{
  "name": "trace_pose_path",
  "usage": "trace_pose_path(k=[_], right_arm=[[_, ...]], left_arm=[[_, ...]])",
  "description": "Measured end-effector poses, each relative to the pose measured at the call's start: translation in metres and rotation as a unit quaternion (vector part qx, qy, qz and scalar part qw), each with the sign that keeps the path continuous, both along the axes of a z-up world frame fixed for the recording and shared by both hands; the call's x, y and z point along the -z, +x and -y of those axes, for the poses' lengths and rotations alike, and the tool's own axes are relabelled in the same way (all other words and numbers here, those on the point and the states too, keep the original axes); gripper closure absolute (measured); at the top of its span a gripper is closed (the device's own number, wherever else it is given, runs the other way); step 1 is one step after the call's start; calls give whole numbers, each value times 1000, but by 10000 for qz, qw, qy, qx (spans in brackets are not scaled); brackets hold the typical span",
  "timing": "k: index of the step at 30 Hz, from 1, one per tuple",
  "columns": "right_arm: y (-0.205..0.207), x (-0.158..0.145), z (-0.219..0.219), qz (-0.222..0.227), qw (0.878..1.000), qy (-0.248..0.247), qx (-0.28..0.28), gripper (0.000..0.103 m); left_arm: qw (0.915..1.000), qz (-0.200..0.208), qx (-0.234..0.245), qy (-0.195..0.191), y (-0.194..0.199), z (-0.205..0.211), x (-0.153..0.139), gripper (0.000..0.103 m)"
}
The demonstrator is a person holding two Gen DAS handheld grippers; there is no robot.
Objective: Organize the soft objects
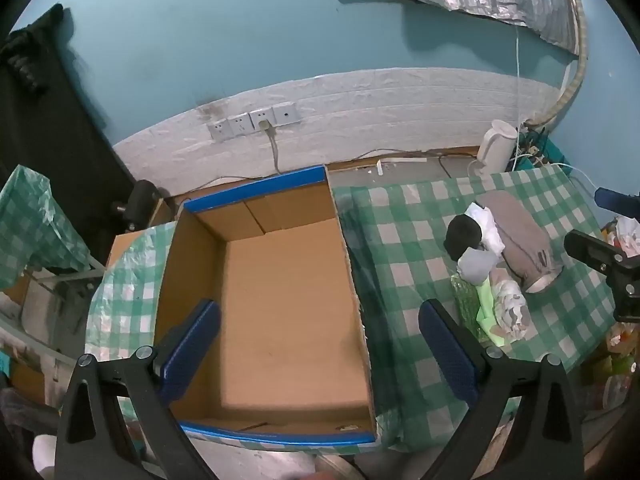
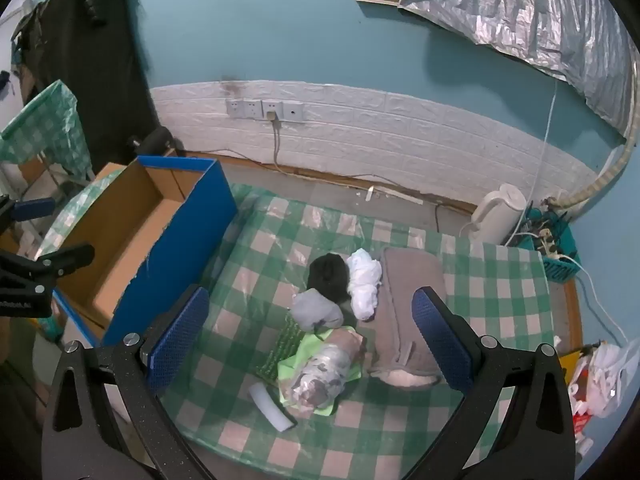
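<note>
An open cardboard box (image 1: 280,300) with blue outer walls (image 2: 176,248) lies on the left of the checked tablecloth. My left gripper (image 1: 320,344) hovers open above its bare inside. To the right lies a heap of soft things: a black bundle (image 2: 326,274), a white bundle (image 2: 364,280), a grey bundle (image 2: 316,312), a folded grey-brown towel (image 2: 408,304), a patterned roll (image 2: 324,376) on light green cloth (image 2: 290,366), and a white foam piece (image 2: 270,404). My right gripper (image 2: 310,336) hangs open above the heap, nothing between its fingers.
A white kettle (image 2: 496,216) stands at the table's back right beside a teal basket (image 2: 554,256) with a power strip and cables. Wall sockets (image 2: 264,109) sit on the white brick panel. Plastic bags (image 2: 604,376) lie past the right edge. A dark coat (image 2: 92,60) hangs at left.
</note>
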State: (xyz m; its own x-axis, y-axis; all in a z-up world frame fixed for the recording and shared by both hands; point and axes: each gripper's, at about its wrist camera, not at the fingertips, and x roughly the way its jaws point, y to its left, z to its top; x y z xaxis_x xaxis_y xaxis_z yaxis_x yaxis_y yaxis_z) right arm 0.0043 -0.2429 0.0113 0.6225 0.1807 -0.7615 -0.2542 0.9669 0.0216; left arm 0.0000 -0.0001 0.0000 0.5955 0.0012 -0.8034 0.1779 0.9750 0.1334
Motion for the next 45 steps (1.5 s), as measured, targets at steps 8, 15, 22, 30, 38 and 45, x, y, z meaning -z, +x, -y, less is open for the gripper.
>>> trace_pose_path(k=[8, 15, 22, 30, 38, 45], right_arm=[[0, 0, 1, -22, 10000, 23, -5, 2], [0, 1, 1, -30, 10000, 13, -3, 2], [0, 1, 0, -31, 10000, 9, 0, 2], [0, 1, 0, -36, 10000, -1, -4, 2], [0, 1, 1, -39, 10000, -3, -1, 2], [0, 1, 1, -38, 10000, 0, -8, 2]], left_arm=[[10000, -21, 7, 37, -1, 2, 0, 3], [9999, -22, 96, -75, 4, 4, -1, 3], [9999, 5, 55, -112, 3, 4, -1, 3], [9999, 36, 60, -125, 9, 6, -4, 3], [9999, -1, 63, -117, 14, 9, -3, 3], [9999, 33, 41, -117, 4, 5, 0, 3]])
